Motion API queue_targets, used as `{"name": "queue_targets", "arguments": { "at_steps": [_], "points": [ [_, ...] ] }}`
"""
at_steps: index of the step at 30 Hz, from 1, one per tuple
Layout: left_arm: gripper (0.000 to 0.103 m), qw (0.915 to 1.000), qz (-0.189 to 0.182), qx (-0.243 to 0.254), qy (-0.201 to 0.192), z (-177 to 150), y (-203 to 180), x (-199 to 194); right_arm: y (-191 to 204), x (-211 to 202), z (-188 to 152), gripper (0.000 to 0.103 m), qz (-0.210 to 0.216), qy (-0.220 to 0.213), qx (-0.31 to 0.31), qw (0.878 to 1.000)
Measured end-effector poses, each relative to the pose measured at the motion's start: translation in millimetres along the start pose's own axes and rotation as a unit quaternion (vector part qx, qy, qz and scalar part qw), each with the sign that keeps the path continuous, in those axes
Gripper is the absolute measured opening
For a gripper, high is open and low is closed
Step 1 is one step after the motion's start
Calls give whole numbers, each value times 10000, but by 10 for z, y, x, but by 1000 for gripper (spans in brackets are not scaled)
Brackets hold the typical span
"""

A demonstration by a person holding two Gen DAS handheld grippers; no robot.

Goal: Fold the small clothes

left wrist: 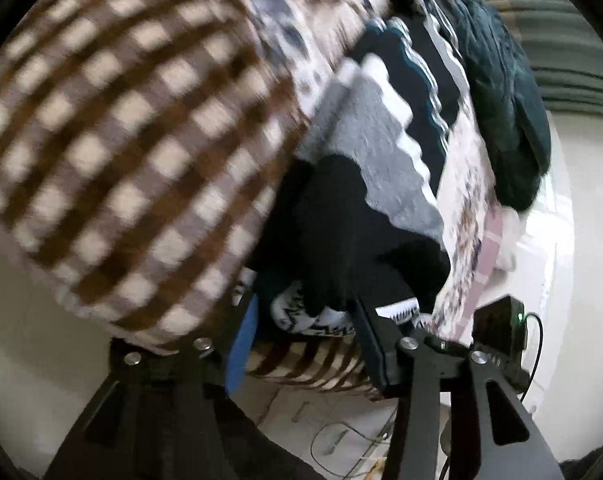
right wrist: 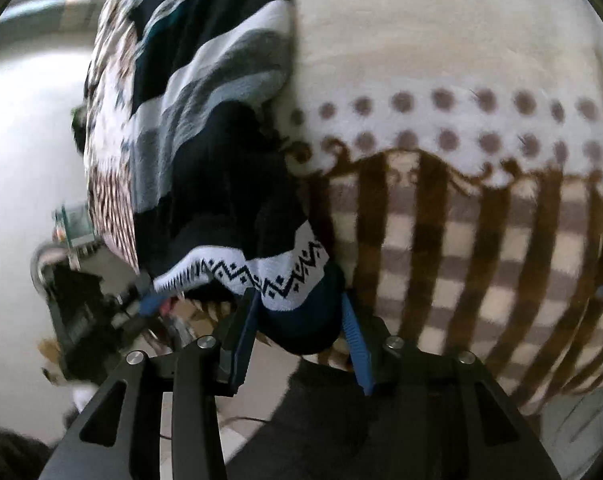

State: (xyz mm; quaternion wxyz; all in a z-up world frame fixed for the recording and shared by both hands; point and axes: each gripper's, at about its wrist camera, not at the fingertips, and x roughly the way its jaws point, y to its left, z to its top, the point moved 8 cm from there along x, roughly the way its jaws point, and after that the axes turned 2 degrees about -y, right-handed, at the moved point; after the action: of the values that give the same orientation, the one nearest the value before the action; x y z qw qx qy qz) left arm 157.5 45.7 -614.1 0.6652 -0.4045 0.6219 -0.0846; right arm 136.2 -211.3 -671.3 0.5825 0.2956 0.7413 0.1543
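Right gripper point(right wrist: 297, 320): the jaws stand narrowed around a bunched hem of the dark knit garment point(right wrist: 221, 200), the blue pads point(right wrist: 355, 332) pressing on either side of the rolled navy fabric just below its white band with black zigzag pattern point(right wrist: 277, 276). Gripping at the hem gives control of one lower corner, so the cloth hangs or drapes from that point.

Left gripper point(left wrist: 301, 320): the jaws sit partly closed, with the same garment's patterned hem point(left wrist: 321, 318) and dark body lying between a blue pad point(left wrist: 241, 344) and the black finger point(left wrist: 375, 344). The fabric fills the gap, so the jaws appear to pinch the opposite corner, though blur leaves the contact itself uncertain. Held at two corners, the hem can be carried over as one straight edge, which is presumably the fold step in hand.

Outward from the jaws, the garment's grey, white and black stripes point(left wrist: 385, 120) run away from both cameras, laid over a checked brown-and-cream blanket point(left wrist: 113, 128) that serves as the folding surface; its dotted white border point(right wrist: 441, 128) shows in the right view. A floral-print cloth point(left wrist: 465, 216) lies under the garment's far side, and a dark green garment point(left wrist: 505, 92) rests beyond it, apart from the work. Floor and cables point(left wrist: 341, 436) show below, suggesting the blanket edge overhangs.
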Motion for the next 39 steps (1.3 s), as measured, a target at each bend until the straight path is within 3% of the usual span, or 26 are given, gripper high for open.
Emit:
{"name": "queue_targets", "arguments": {
  "at_steps": [3, 4, 6, 8, 9, 11, 12, 14, 15, 17, 18, 21, 22, 23, 26, 28, 31, 36, 38, 39],
  "points": [
    [35, 9996, 66, 251, -54, -2, -67, 32, 2, -6, 16, 44, 184, -147, 273, 9994],
    [7, 9997, -24, 221, -60, 2, -133, 29, -26, -27, 18, 44, 234, -172, 344, 9990],
    [7, 9989, -414, -197, -59, 6, -244, -62, -69, -106, 27, 27, 518, -326, 732, 9954],
    [7, 9880, -1122, -1060, -62, 30, -326, -209, -103, -156, 52, 25, 604, -361, 882, 9936],
    [7, 9827, -1226, -1389, -31, 43, -298, -247, -130, -186, 72, 25, 552, -404, 898, 9936],
    [7, 9809, -1053, -1632, 63, 56, -162, -235, -195, -227, 111, 25, 407, -430, 845, 9947],
    [7, 9834, -761, -1641, 105, 59, -35, -199, -212, -228, 137, 25, 379, -429, 861, 9946],
    [12, 9846, -265, -1705, 293, 45, 190, -111, -281, -210, 159, 25, 137, -412, 837, 9955],
    [13, 9884, -97, -1475, 344, 54, 240, -78, -296, -188, 175, 26, -69, -378, 743, 9965],
    [38, 9963, 453, -686, 267, 81, 242, -109, -262, -118, 177, 30, -187, -284, 622, 9975],
    [41, 9977, 568, -352, 111, 102, 197, -160, -247, -115, 179, 30, -176, -285, 575, 9978],
    [42, 9992, 313, 161, -170, 109, 65, -226, -185, -93, 172, 38, -81, -324, 479, 9983],
    [47, 9992, 282, 190, -212, 105, 71, -216, -182, -84, 161, 39, 16, -338, 484, 9983],
    [54, 9996, 187, 146, -180, 96, 94, -183, -178, -62, 152, 39, 65, -322, 516, 9981],
    [54, 9999, -111, -27, -15, 64, 117, 12, -220, -7, 99, 40, 264, -225, 620, 9975],
    [52, 9998, 25, -216, -19, 44, 89, 32, -224, 46, 76, 40, 258, -183, 657, 9973],
    [48, 9970, -665, -364, -166, -25, -191, -115, -204, 100, 74, 40, 115, -229, 621, 9977],
    [48, 9785, -1937, -715, -45, -206, -558, -460, -180, 205, 106, 40, 64, -192, 692, 9974],
    [51, 9783, -1997, -554, 11, -242, -607, -492, -184, 236, 122, 40, 64, -166, 721, 9972],
    [51, 9839, -1741, -413, 1, -233, -552, -484, -183, 250, 131, 40, 59, -162, 729, 9972]
  ]
}}
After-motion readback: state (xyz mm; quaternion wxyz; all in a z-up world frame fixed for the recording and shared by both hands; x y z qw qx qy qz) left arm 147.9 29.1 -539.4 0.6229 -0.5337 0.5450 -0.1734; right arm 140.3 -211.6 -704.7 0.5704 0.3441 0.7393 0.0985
